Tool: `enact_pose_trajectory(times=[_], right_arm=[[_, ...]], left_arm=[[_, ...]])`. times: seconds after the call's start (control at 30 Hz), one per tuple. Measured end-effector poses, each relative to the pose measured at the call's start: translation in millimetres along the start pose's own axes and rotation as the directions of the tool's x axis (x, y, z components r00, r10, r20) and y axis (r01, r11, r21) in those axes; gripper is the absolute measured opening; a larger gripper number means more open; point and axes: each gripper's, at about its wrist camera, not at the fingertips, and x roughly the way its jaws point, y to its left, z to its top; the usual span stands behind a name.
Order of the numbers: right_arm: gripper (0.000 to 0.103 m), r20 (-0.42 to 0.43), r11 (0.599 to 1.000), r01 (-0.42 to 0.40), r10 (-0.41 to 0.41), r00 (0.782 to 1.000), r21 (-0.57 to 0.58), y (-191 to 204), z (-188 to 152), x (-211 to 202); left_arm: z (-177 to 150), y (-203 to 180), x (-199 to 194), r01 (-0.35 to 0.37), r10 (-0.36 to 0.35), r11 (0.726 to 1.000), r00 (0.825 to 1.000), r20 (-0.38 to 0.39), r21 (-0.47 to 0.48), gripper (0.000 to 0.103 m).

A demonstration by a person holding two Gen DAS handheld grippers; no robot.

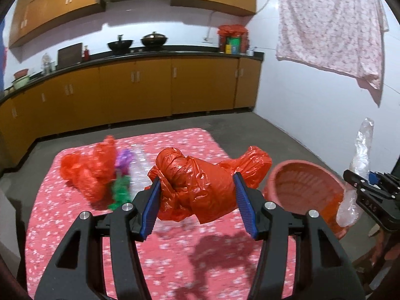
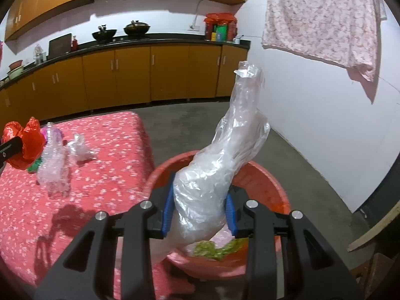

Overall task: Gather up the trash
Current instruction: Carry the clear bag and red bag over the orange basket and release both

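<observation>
My left gripper (image 1: 197,192) is shut on a crumpled red plastic bag (image 1: 200,182) and holds it above the pink flowered table (image 1: 75,225). My right gripper (image 2: 198,210) is shut on a clear plastic bag (image 2: 225,155) and holds it upright over the red basin (image 2: 270,182); the bag also shows in the left wrist view (image 1: 360,165). The basin (image 1: 307,185) stands at the table's right edge and holds green scraps (image 2: 215,248). On the table lie another red bag (image 1: 87,172), a clear crushed bottle (image 2: 53,160), purple and green wrappers (image 1: 121,175) and a small clear wrapper (image 2: 80,148).
Orange kitchen cabinets (image 1: 125,90) with a black counter run along the far wall. Two woks (image 1: 137,42) sit on the stove. A pink cloth (image 1: 332,27) hangs at the right by the white wall. Grey floor lies between table and cabinets. A wooden plank (image 2: 375,232) leans at the right.
</observation>
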Motion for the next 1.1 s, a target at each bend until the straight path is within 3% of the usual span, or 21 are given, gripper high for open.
enact_pose_trajectory(times=[0.47, 1.1], right_arm=[[0.034, -0.02, 0.995, 0.091, -0.09, 0.996, 0.042, -57, -11, 16], [0.035, -0.062, 0.991, 0.115, -0.111, 0.992, 0.062, -88, -22, 60]], left_arm=[[0, -75, 33, 0.165, -0.162, 0.984, 0.985, -0.056, 0.065, 0.056], [-5, -140, 87, 0.265, -0.248, 0.955, 0.96, -0.132, 0.13, 0.056]])
